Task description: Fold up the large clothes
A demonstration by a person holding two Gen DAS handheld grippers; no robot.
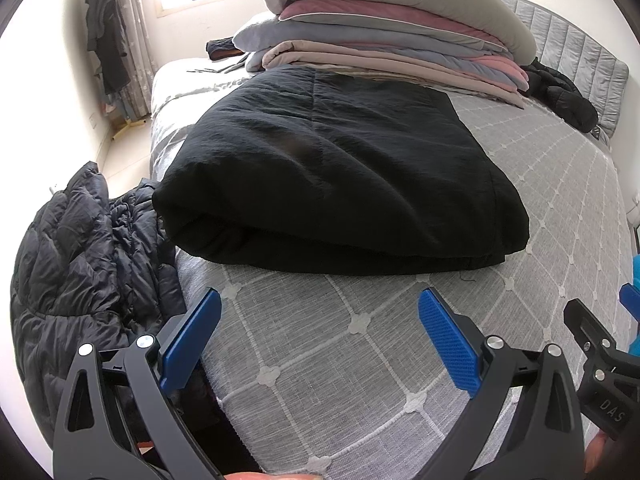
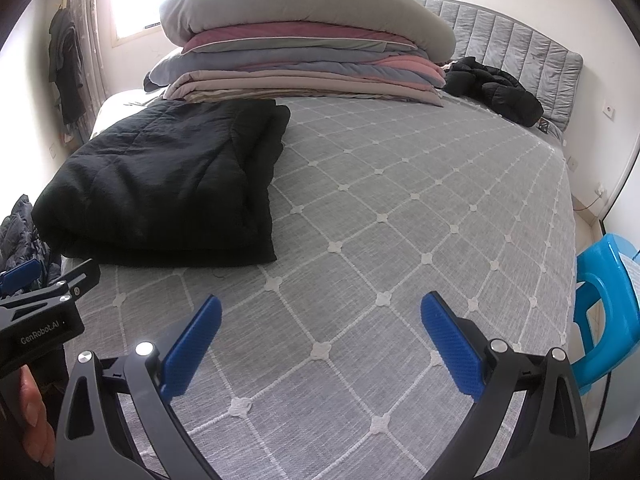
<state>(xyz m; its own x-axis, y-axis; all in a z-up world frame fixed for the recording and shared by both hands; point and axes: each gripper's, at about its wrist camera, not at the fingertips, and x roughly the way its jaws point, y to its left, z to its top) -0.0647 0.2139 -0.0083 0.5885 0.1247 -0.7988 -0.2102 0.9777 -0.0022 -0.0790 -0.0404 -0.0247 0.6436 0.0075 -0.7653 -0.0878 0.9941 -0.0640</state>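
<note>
Here, both of your hand-held grippers hang wide and empty over the bed, with nothing between the blue pads. Your left hand-held gripper faces the black coat, which lies ahead of it and just beyond its fingertips, folded into a thick slab on the grey quilted cover. From your right hand-held gripper the same coat sits ahead and to the left, well apart from the pads.

Judge the coat soft, padded and bulky: it will sag and slump wherever you lift it, and the layers will likely slide over one another if you take only the top one. The fabric looks matte and creased, so it should not be very slippery. Take hold at the near rounded fold or at a corner, pinching through every layer, one hand-held gripper to each side so the weight is shared.

To the left of your left hand-held gripper, a quilted down jacket hangs crumpled at the bed's edge, not yet folded by the look of it. Its shell looks shiny and probably slick, light but puffy; grip it at a seam or hem, where the pads can bite.

Far ahead, a stack of bedding stands beyond the coat, and another dark jacket lies ahead to the right, by the headboard.
</note>
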